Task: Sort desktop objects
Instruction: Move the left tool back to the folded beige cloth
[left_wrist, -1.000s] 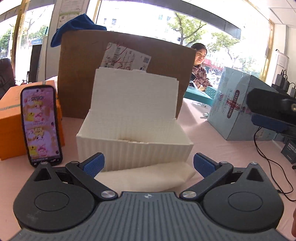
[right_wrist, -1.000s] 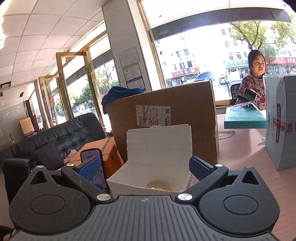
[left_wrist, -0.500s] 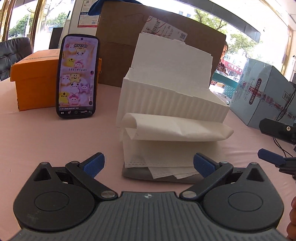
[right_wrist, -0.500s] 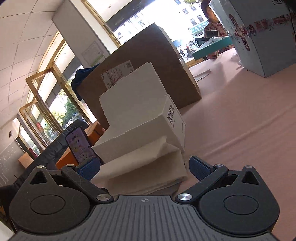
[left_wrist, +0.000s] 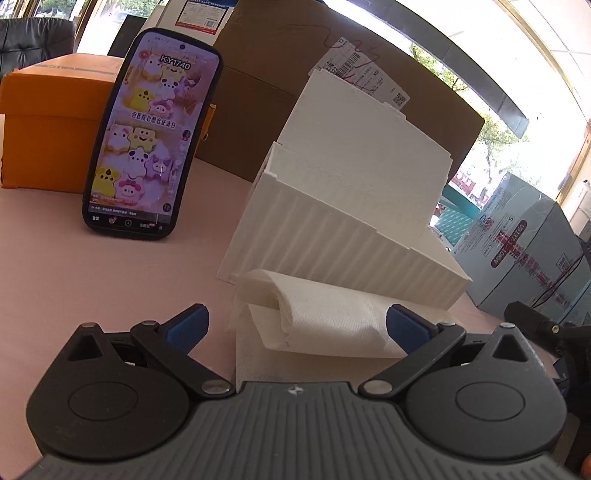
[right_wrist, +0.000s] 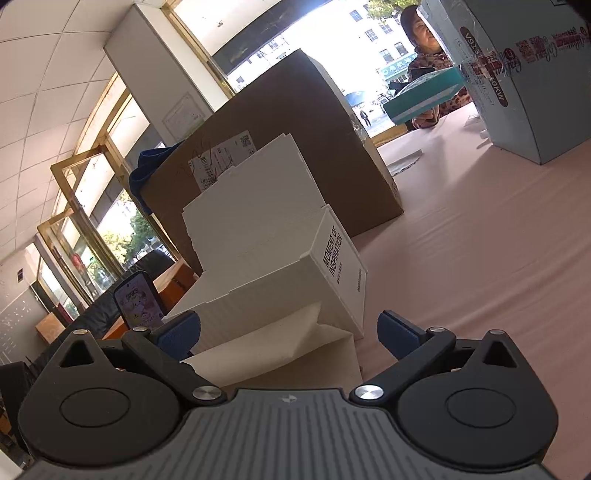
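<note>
The white ribbed box is now seen much closer than a second ago. Just before it, folded tissues are straddled by the left gripper and right gripper, both spread apart, so a pickup seems imminent.
</note>
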